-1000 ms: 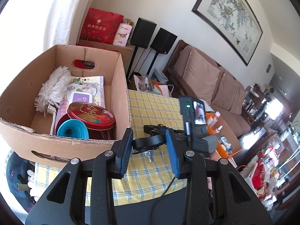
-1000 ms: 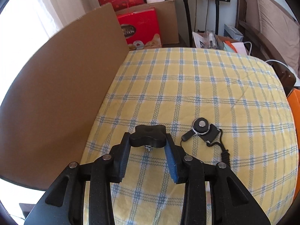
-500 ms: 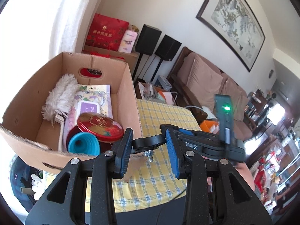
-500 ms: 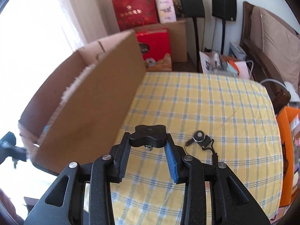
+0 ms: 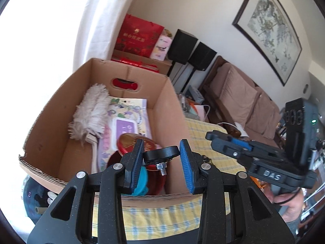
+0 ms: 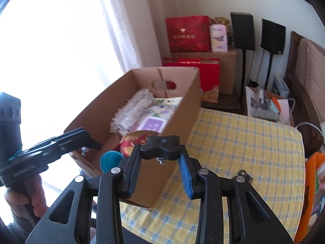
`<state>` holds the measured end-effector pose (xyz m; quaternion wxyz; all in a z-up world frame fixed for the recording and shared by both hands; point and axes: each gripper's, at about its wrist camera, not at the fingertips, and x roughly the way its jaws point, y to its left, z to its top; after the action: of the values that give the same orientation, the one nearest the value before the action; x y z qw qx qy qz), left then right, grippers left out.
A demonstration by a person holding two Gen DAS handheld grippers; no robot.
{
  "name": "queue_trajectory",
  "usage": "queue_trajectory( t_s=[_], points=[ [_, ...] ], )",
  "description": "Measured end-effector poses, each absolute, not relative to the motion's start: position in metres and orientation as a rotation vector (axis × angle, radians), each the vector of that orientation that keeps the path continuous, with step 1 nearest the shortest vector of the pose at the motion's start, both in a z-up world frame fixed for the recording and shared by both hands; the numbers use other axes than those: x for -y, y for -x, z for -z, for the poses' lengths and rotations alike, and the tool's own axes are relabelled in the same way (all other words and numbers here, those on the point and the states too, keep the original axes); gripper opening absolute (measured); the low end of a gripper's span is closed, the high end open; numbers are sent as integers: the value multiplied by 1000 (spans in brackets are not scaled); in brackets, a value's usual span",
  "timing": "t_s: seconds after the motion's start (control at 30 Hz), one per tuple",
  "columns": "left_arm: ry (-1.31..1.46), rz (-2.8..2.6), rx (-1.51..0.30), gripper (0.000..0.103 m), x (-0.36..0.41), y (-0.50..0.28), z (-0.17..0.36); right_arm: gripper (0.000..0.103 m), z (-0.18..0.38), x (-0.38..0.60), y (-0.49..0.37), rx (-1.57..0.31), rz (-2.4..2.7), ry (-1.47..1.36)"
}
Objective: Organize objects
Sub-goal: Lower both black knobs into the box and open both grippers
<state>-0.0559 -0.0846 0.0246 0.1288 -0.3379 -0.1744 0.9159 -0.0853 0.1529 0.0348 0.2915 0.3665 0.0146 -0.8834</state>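
Note:
My left gripper (image 5: 161, 154) is shut on a black knob screw (image 5: 161, 155), held over the near right corner of the open cardboard box (image 5: 50, 122). My right gripper (image 6: 160, 150) is shut on a second black star-shaped knob screw (image 6: 160, 147), raised above the box's right wall. The box (image 6: 182, 109) holds a white duster (image 5: 91, 109), a purple wipes pack (image 5: 126, 128), a red tin (image 5: 130, 144) and a teal roll (image 6: 109, 159). A small black clip with a cord (image 6: 243, 175) lies on the yellow checked tablecloth (image 6: 243, 142).
Red gift bags (image 6: 187, 34) and boxes stand behind the box by the white curtain. Two black speakers (image 6: 258, 32) and a brown sofa (image 5: 243, 101) line the far wall. An orange bag (image 6: 312, 193) sits at the table's right edge. A person's hand (image 6: 26, 201) grips the left tool.
The right gripper rose from the tablecloth with its knob, now level with the box's top. The left gripper shifted with its knob toward the box's near corner.

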Motion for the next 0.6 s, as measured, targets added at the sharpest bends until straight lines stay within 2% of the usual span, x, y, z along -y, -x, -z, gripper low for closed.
queue_trajectory(
  t_s=[0.43,0.6],
  points=[
    [1099,-2602,583,32,96,74,5,36,-24,-89,86,-111,2241,-990],
    [1094,-2606,665,42,109,78,7,36,-14,-84,91,-99,2225,-1022]
  ],
)
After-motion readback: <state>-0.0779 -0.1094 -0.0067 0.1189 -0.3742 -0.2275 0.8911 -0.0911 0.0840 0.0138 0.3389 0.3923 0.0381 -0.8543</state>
